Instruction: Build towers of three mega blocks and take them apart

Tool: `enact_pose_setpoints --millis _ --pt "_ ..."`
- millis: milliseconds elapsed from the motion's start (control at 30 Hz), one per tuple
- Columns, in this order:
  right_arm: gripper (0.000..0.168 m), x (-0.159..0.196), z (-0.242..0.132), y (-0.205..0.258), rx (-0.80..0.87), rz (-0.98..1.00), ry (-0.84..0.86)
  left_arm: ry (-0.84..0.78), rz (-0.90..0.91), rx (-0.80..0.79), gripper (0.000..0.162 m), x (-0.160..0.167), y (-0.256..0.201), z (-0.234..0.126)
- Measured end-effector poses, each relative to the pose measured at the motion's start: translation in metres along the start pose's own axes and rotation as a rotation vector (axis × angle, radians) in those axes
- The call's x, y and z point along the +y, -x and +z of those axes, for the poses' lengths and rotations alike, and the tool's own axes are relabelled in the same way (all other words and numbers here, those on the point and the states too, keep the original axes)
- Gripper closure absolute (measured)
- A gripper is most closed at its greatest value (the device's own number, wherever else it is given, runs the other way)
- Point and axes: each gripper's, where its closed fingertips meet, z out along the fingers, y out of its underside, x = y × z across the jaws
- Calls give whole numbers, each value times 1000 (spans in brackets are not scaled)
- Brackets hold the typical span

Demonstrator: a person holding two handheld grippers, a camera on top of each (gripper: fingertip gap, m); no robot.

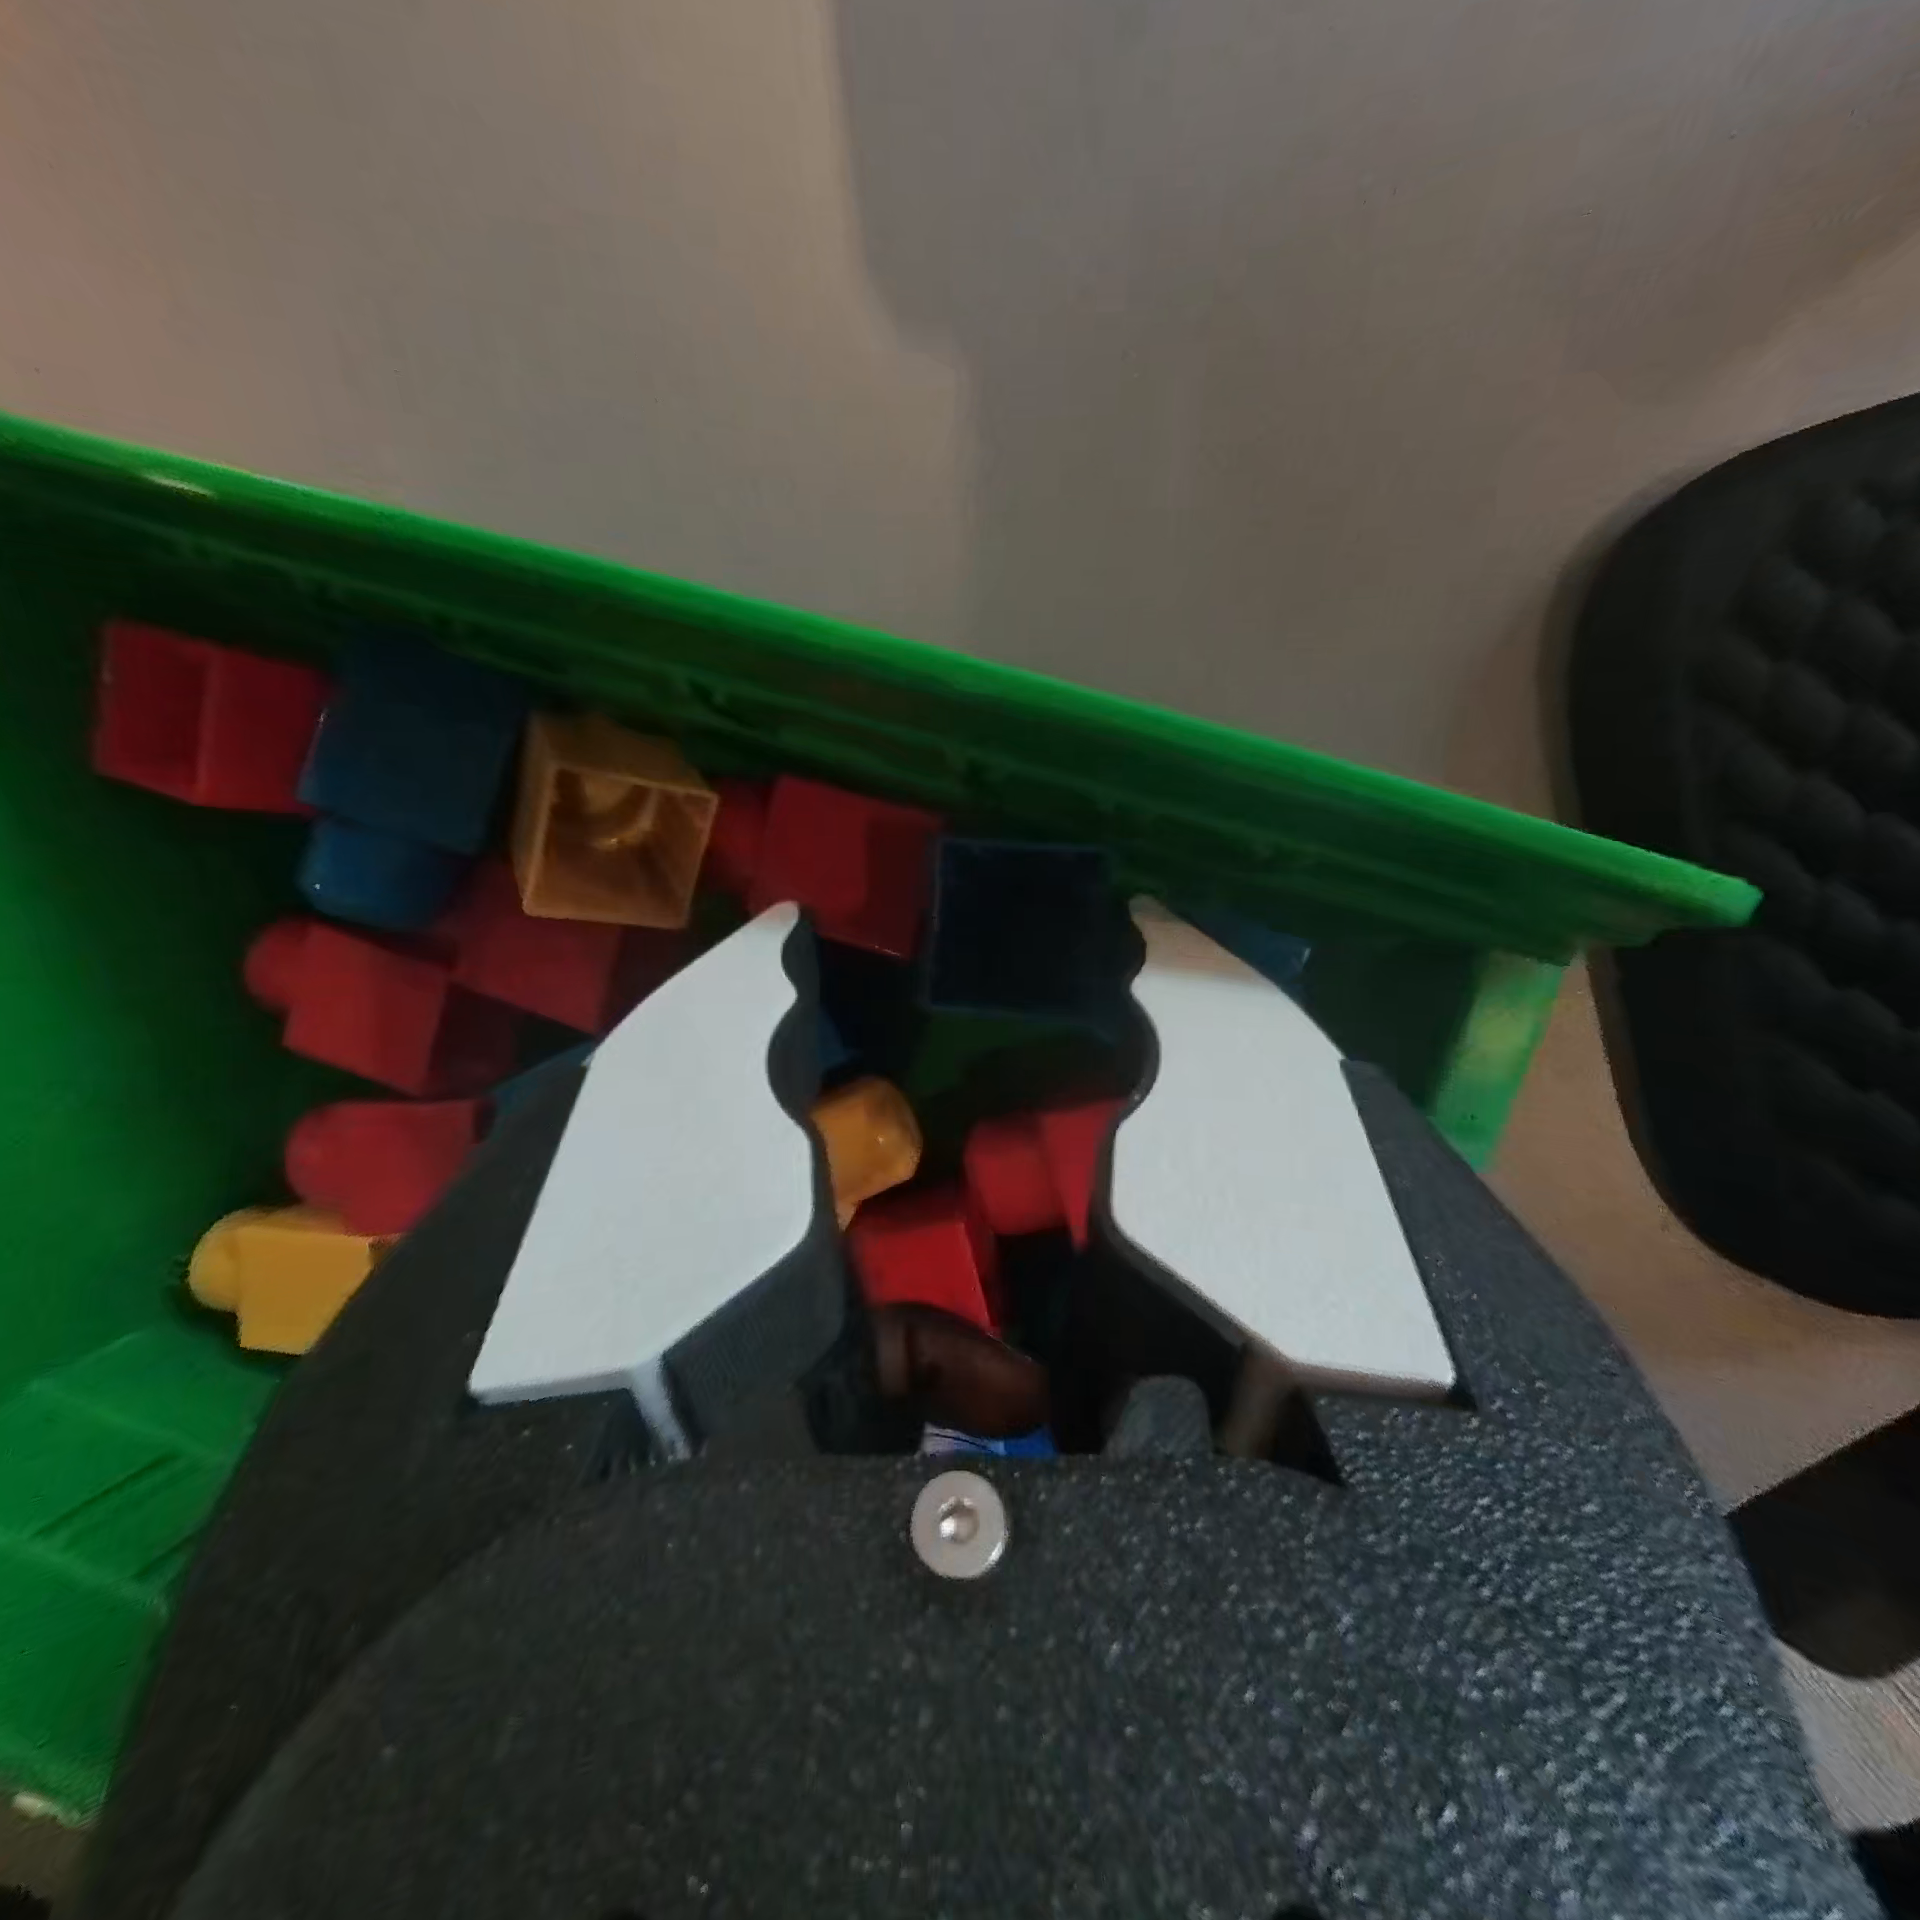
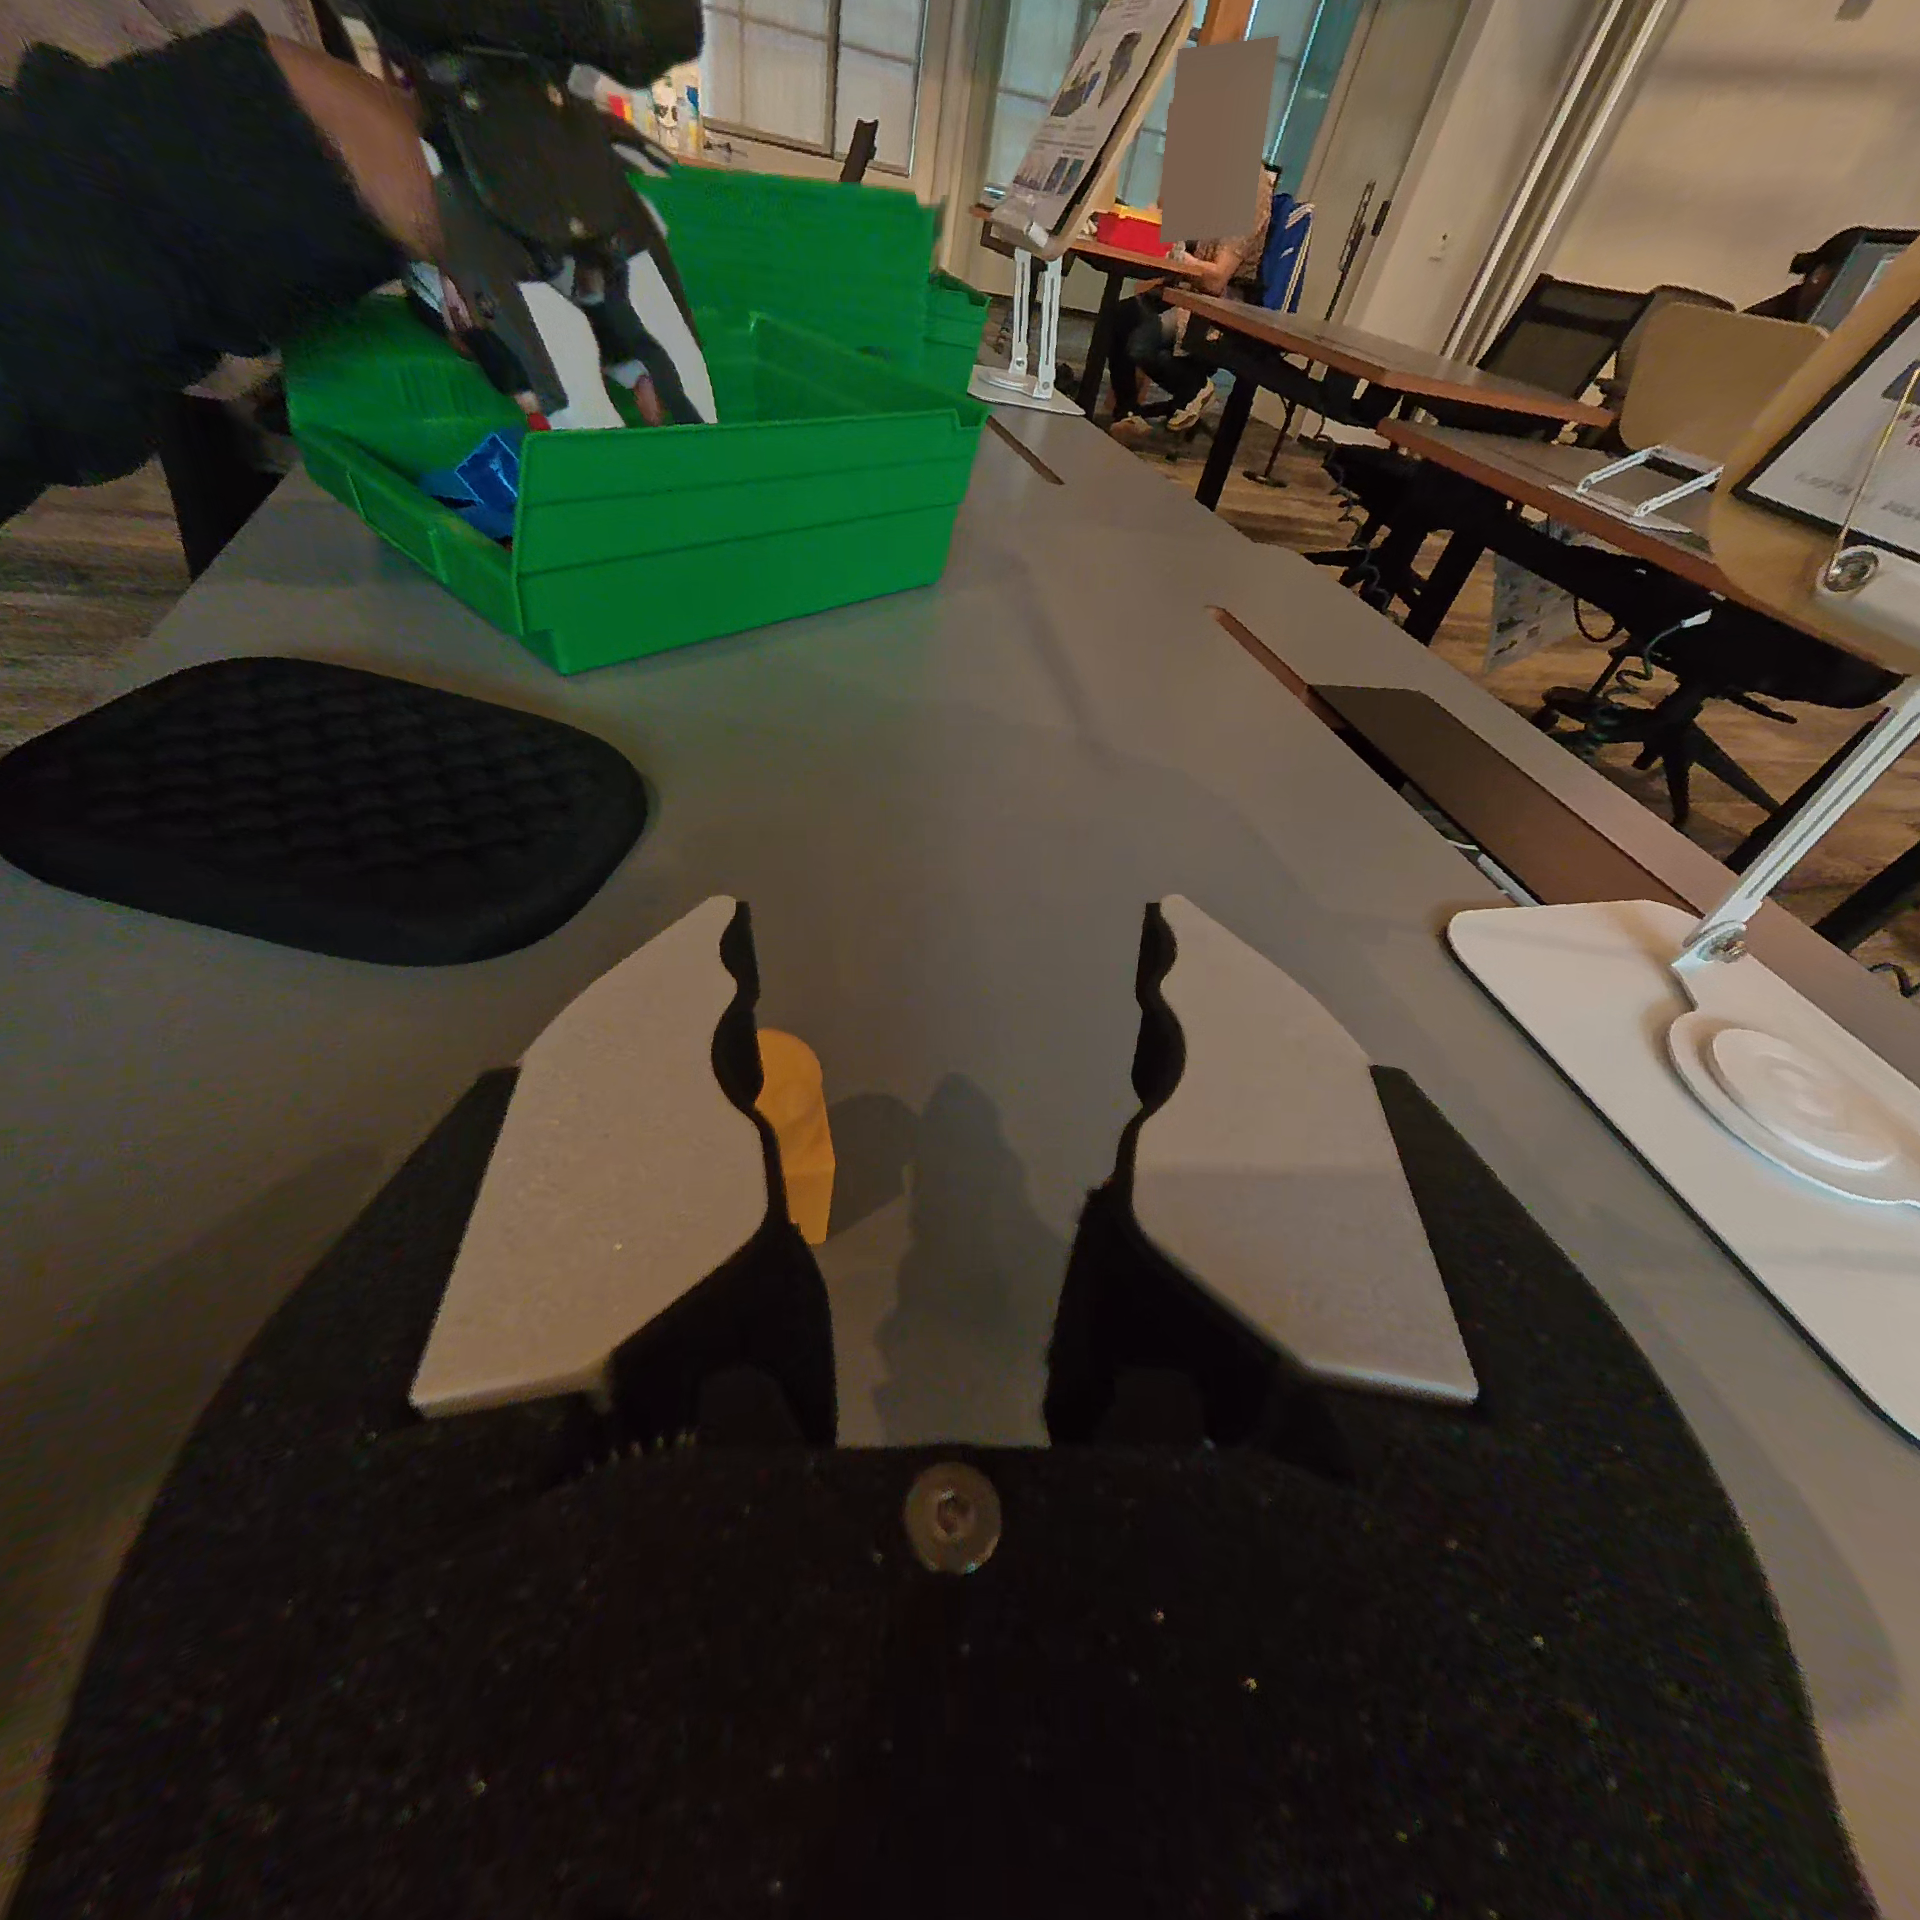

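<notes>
In the left wrist view a green bin [image 1: 935, 727] holds several red, blue and yellow mega blocks. My left gripper [image 1: 966, 925] is open, lowered into the bin, with a dark blue block [image 1: 1018, 925] lying between its fingertips. Whether they touch it I cannot tell. In the right wrist view my right gripper [image 2: 940, 920] is open and empty, low over the grey table [image 2: 935, 779]. A yellow block [image 2: 795, 1132] stands on the table just inside its left finger. The left gripper [image 2: 613, 343] shows far off, reaching into the green bin [image 2: 727, 540].
A black textured pad [image 2: 312, 800] lies on the table left of my right gripper and also shows in the left wrist view [image 1: 1766, 831]. A white lamp base [image 2: 1662, 1091] sits at the right. More tables, chairs and a seated person are in the background. Some 35 cm of space lies between my two pairs of fingers.
</notes>
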Motion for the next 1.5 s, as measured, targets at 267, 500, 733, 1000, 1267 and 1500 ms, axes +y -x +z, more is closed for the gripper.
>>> enact_pose_setpoints --millis 267,500,733,1000,1267,1500 --pt "98 1 0 -1 7 -4 8 6 -26 69 126 8 -3 8" --pt "98 2 2 0 0 -6 12 -270 -165 -136 126 -23 31 -50" --pt "100 -5 3 7 -30 3 -14 -872 -124 -77 126 -119 -14 -131" --pt "101 -28 -3 18 -101 76 -143 -1253 -49 382 127 -210 -128 -137" --pt "103 -67 -24 21 -174 200 -388 -1344 -52 659 127 -261 -200 -86" --pt "111 -78 -32 21 -244 299 -495 -1299 -30 772 127 -261 -229 -59"
